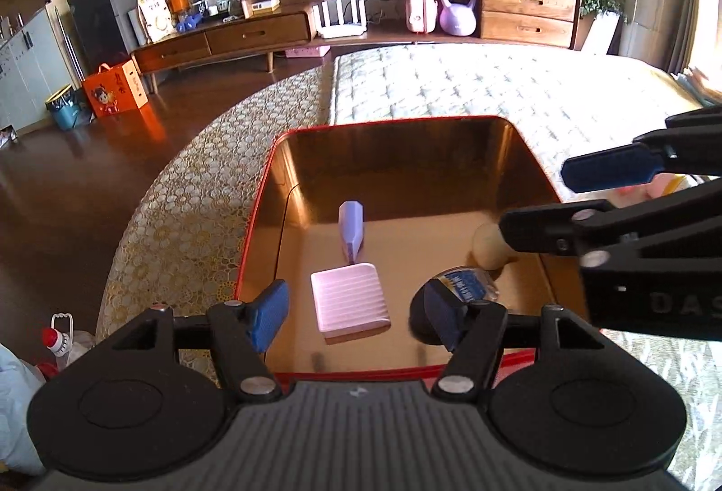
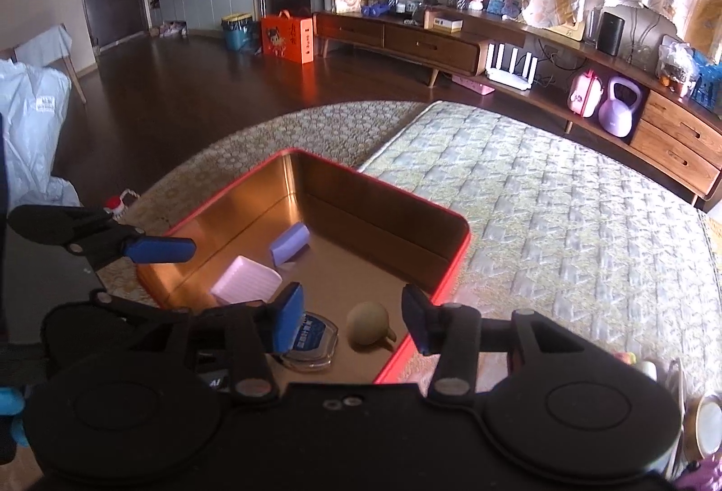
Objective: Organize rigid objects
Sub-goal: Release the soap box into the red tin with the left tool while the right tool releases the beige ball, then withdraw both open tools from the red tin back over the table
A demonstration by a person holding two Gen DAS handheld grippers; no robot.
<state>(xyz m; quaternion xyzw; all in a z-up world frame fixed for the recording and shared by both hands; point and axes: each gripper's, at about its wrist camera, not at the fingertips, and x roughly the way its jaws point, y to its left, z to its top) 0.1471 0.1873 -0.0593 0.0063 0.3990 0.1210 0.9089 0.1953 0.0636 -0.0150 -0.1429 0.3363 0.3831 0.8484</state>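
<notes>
Currently both grippers hang over an open red tin box (image 1: pixel 259 215) with a gold-coloured interior, which sits on a patterned cloth (image 1: pixel 180 220) near the rounded left edge of the surface; a quilted pad (image 1: pixel 474 85) lies beyond the box's far rim. Left gripper (image 1: pixel 356 312): jaws wide apart, nothing between the blue pads, positioned above the near rim of the box. Right gripper (image 2: pixel 352 319): jaws also wide, empty, entering over the box's right-hand near corner. Inside the box, four items rest on the floor: a pink ribbed rectangular block (image 1: pixel 349 301) near the front centre; a lilac faceted block (image 1: pixel 352 231) just behind it, seemingly touching at one corner in the left wrist view; a clear flat case with a blue label (image 2: pixel 311 340) toward the front right, partly hidden by the right gripper's left finger; and a pale rounded pear-shaped object (image 2: pixel 367 321) beside the right wall, lying between the right gripper's fingers in its own view. Far half of the box floor is unoccupied; walls are upright and rim corners rounded. Off the surface's left edge, dark wood floor (image 2: pixel 180 98) lies open toward a low wooden cabinet (image 2: pixel 406 35).
</notes>
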